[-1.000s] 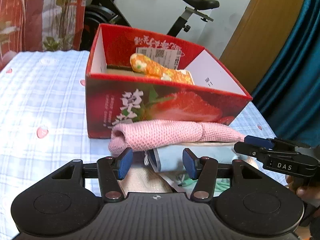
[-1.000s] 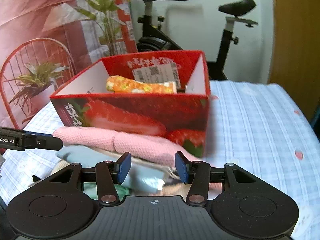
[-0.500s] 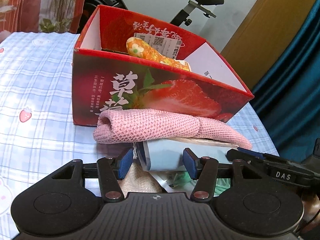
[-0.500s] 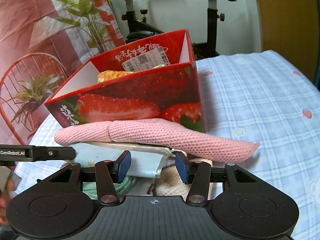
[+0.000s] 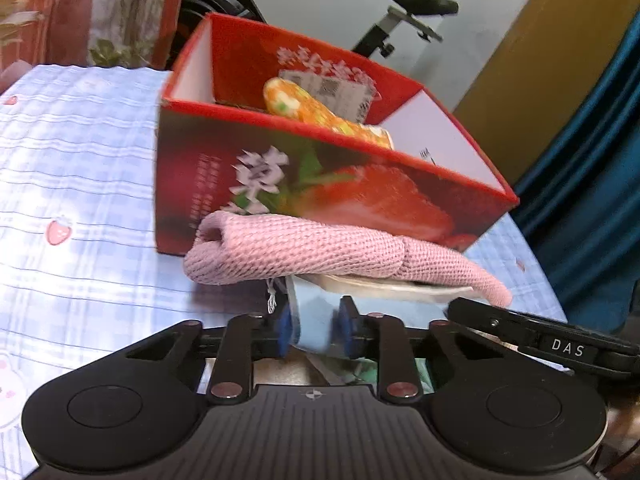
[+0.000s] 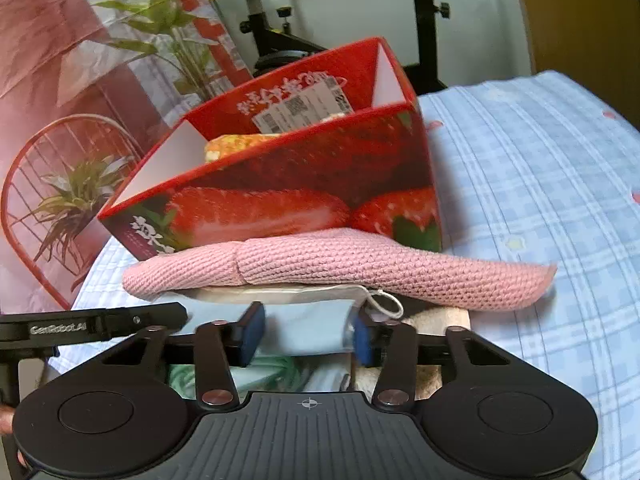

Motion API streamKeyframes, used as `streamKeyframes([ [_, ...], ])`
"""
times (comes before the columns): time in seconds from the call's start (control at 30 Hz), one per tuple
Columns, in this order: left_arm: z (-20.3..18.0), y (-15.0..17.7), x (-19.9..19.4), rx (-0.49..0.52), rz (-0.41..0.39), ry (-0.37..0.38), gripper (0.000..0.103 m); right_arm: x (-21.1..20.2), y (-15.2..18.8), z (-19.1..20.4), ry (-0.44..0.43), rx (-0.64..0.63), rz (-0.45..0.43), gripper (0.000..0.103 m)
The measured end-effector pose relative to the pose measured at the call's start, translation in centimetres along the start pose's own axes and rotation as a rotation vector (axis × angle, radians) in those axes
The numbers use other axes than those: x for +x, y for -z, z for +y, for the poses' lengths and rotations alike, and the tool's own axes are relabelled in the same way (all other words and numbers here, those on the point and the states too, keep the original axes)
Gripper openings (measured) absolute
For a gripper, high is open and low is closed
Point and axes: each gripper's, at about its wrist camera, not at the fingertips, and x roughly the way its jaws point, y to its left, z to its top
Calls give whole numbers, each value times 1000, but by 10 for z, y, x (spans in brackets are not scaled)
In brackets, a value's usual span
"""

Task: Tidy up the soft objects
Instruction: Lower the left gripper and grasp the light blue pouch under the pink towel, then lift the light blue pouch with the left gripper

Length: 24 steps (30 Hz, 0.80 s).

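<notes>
- The left gripper (image 5: 314, 330) has its jaws pressed in on the near edge of a folded light-blue cloth (image 5: 316, 320); the blue pads touch it on both sides.
- The right gripper (image 6: 305, 334) has the same light-blue cloth (image 6: 308, 326) between its jaws, which are closing; the right pad meets the cloth's edge, and whether the left pad presses on it I cannot tell.
- This cloth is one layer of a stack of soft things: a pink knitted piece (image 5: 320, 250) lies on top, and a thin white fabric item (image 5: 384, 286) sits directly under it, above the blue cloth.
- In the right wrist view a white cord loop (image 6: 386, 304) hangs from that white layer, just at 1 o'clock of the right pad.
- Below the blue cloth, a green patterned fabric (image 6: 276, 372) and a beige towel (image 6: 440, 320) show between and beside the fingers.
- A red strawberry-printed cardboard box (image 5: 280, 184) stands just behind the stack at 12 o'clock, open-topped, with the pink knit touching its front wall.
- Inside the box lies an orange floral soft item (image 5: 316, 114), leaning toward the back wall by a white shipping label (image 5: 332, 94).
- Everything rests on a bed covered by a blue checked sheet (image 6: 540, 200) with small strawberry prints.
- An exercise bike (image 5: 408, 12) stands beyond the bed at 1 o'clock.
</notes>
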Motion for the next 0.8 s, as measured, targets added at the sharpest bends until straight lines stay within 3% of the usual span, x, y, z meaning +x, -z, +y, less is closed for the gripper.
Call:
streamKeyframes([
  [0.1, 1, 2, -13, -23, -34, 10, 20, -7, -2, 2, -18, 9, -22, 18],
  [0.17, -1, 4, -23, -21, -52, 9, 19, -14, -2, 6, -29, 1, -51, 17],
  [0.47, 2, 22, -61, -45, -96, 21, 19, -46, 17, 30, -77, -50, -113, 15],
  [0.8, 12, 45, -63, -70, -82, 25, 19, -56, 38, 39, -96, -32, -124, 15],
])
